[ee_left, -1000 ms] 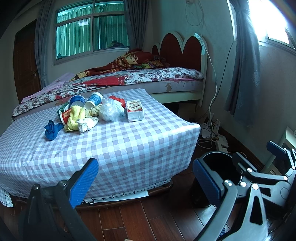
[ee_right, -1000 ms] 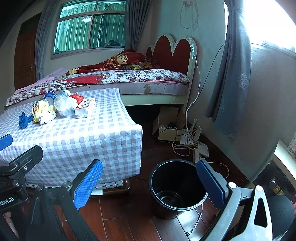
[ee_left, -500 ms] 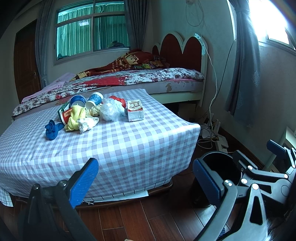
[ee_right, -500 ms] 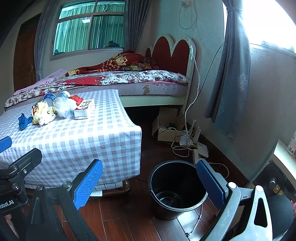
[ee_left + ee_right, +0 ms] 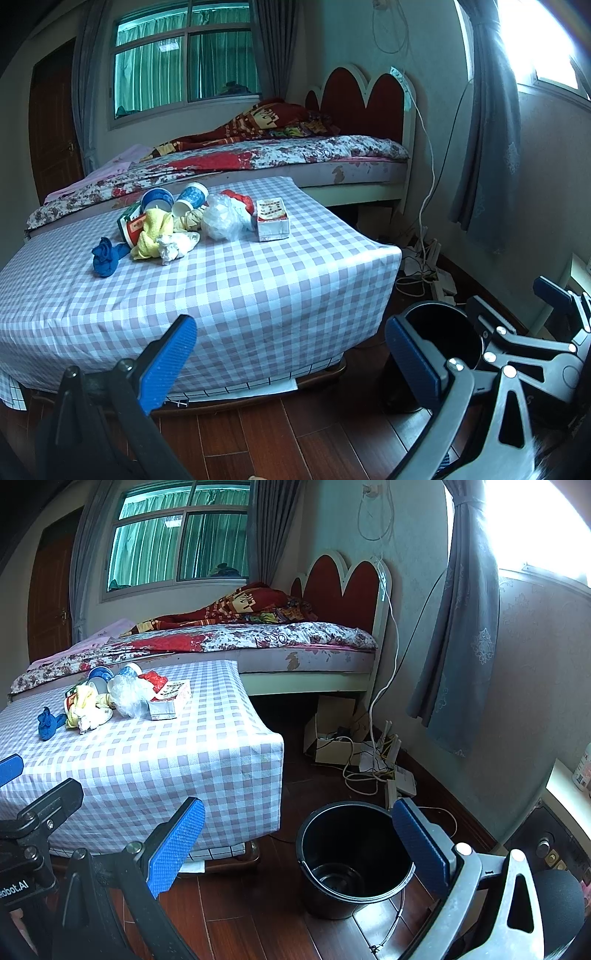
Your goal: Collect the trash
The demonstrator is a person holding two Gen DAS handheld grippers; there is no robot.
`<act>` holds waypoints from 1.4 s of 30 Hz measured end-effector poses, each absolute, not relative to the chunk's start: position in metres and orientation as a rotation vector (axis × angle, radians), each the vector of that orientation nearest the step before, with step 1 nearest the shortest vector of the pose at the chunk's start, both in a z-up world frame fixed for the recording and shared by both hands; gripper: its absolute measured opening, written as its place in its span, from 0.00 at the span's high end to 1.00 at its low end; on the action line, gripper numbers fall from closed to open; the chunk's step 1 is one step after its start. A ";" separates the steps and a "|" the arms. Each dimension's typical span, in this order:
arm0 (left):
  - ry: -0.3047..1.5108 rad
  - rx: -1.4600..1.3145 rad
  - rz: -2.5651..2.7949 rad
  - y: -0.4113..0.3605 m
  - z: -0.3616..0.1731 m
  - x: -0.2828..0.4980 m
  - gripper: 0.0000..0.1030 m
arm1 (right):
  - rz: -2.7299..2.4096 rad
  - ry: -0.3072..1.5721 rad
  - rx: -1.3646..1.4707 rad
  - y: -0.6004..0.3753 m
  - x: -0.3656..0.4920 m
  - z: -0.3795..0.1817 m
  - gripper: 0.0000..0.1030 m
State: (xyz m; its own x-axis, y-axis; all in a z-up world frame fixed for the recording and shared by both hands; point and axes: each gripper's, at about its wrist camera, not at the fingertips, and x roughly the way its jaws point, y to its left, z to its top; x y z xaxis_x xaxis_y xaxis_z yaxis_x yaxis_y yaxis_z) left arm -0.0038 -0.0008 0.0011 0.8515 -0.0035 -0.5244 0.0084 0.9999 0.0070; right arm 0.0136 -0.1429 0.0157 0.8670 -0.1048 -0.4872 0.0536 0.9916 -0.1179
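**Reaching for the first piece of trash, both tongs wide and empty**

While nothing is yet held, the step in hand looks like the approach to the heap on the lilac-and-white checked tablecloth (image 5: 236, 295), and doing it well probably means taking an outlying piece first and closing on one item only, so the rest is not dragged along.

Going left to right in the left wrist view, the crumpled blue cloth wad (image 5: 105, 256) lies apart at the left edge of the heap, and seems the easiest first pick. Next come the yellow rag (image 5: 153, 236) and the white crumpled paper (image 5: 173, 247), touching each other, with two blue paper cups (image 5: 173, 199) tipped over behind them. Right of those sits the clear crumpled plastic bag (image 5: 221, 221), then the red-and-white cardboard carton (image 5: 272, 219), just beside the bag.

All of this sits in the upper left of the frame, well above and beyond the left gripper (image 5: 291, 362), whose blue pads stand far apart at the bottom edge with nothing between them. The black plastic bucket (image 5: 436, 332) is at lower right, on the dark wooden floor, partly hidden by the gripper's right finger.

From the right wrist view the heap is at far left, well apart from the right gripper (image 5: 299, 845), which is also spread wide and empty. The bucket (image 5: 351, 856) stands between its fingers in the frame, and appears empty.
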 end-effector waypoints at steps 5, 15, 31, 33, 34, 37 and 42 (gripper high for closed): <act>0.549 0.011 -0.005 -0.001 0.001 -0.004 0.01 | -0.082 0.515 -0.100 -0.143 0.014 0.016 0.01; 0.555 0.010 -0.006 -0.001 0.001 -0.002 0.01 | -0.081 0.514 -0.100 -0.143 0.013 0.016 0.01; 0.569 0.019 0.009 0.001 -0.005 0.001 0.01 | -0.072 0.519 -0.101 -0.139 0.015 0.015 0.01; 0.571 0.018 0.009 0.003 -0.006 0.002 0.01 | -0.069 0.522 -0.102 -0.139 0.016 0.014 0.01; 0.570 0.012 0.009 0.004 -0.006 0.003 0.01 | -0.065 0.524 -0.102 -0.139 0.017 0.014 0.01; 0.562 -0.001 0.033 0.012 -0.006 0.006 0.01 | -0.039 0.527 -0.105 -0.136 0.022 0.013 0.01; 0.557 -0.004 0.089 0.042 -0.001 0.023 0.01 | 0.050 0.560 -0.108 -0.124 0.048 0.014 0.01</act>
